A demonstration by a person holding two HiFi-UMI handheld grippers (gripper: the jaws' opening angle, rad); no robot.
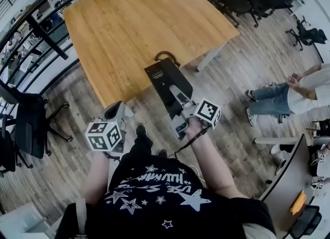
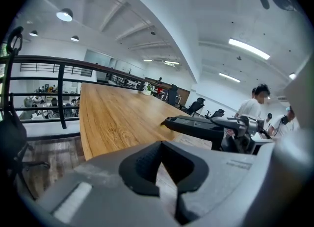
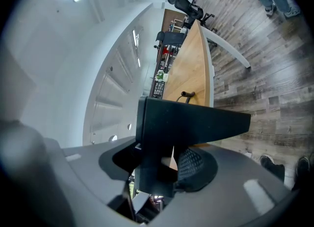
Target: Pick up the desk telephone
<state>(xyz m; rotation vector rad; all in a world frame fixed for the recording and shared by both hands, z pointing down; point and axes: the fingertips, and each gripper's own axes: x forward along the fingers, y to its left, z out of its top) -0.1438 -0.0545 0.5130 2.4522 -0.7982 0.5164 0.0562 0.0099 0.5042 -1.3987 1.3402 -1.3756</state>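
Wooden surface (image 1: 129,21) lay ahead; right gripper (image 3: 169,167) jaws clenched the desk telephone (image 3: 191,120), held off it; left gripper (image 2: 159,172) jaws parted, empty. Pickup seemed done; next, steady carrying.

Honey-coloured wooden table top (image 1: 129,21): smooth, satin sheen, clear grain lines. Black desk telephone (image 1: 166,80): hard plastic, matt, smooth, faint sheen on flat faces. Left gripper (image 2: 164,172) and right gripper (image 3: 161,164): grey plastic shells, matt, slightly grainy. Black pads (image 3: 195,164): rubbery look, fine dimpled texture. White-and-black marker cubes (image 1: 103,134): matt, flat print, paper-like faces. Grey-brown plank floor (image 1: 227,78): wood look, low sheen, streaky worn grain. Black railing (image 2: 60,93): smooth, looks like painted metal. Black T-shirt (image 1: 154,196): soft cloth, matt, white printed stars. Black office chairs (image 1: 26,124): matt, material can't tell.
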